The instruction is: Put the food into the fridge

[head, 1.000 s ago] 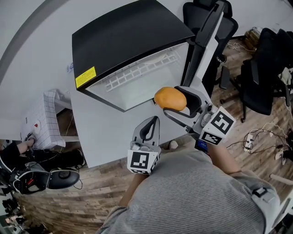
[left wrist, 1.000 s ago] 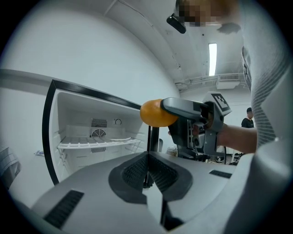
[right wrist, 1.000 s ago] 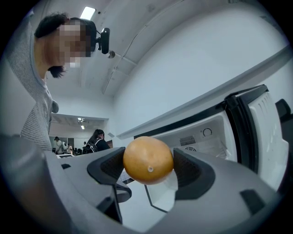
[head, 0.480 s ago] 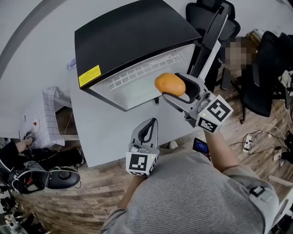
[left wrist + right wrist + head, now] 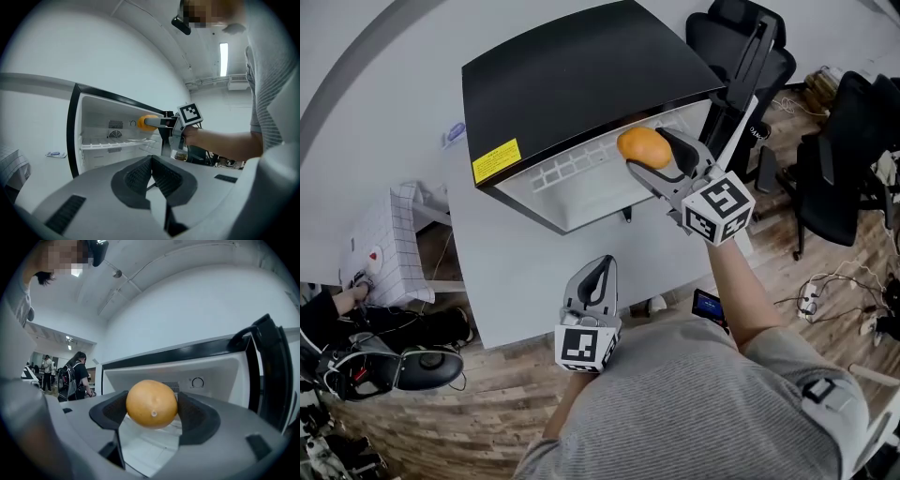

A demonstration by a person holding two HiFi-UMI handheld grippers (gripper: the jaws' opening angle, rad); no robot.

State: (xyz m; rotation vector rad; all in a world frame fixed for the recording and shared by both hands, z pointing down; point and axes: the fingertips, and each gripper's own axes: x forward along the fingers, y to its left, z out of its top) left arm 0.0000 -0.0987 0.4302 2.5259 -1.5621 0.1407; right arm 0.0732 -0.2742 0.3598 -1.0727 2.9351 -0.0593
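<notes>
1 orange (image 5: 151,403) is clamped in my right claw (image 5: 649,152), at the fridge (image 5: 581,75) mouth. I go in level, set it well back on the shelf (image 5: 108,145), then release. Left claw (image 5: 598,274) is clenched, empty.

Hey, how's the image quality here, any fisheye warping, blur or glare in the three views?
Head view: strong fisheye, the floor planks curve, yet everything is sharp. Left gripper view: dark round vignette, a ceiling light blows out, and the left gripper bulges large across the bottom. Right gripper view: same vignette, with the orange fruit crisp and evenly lit against the bright white fridge.
</notes>
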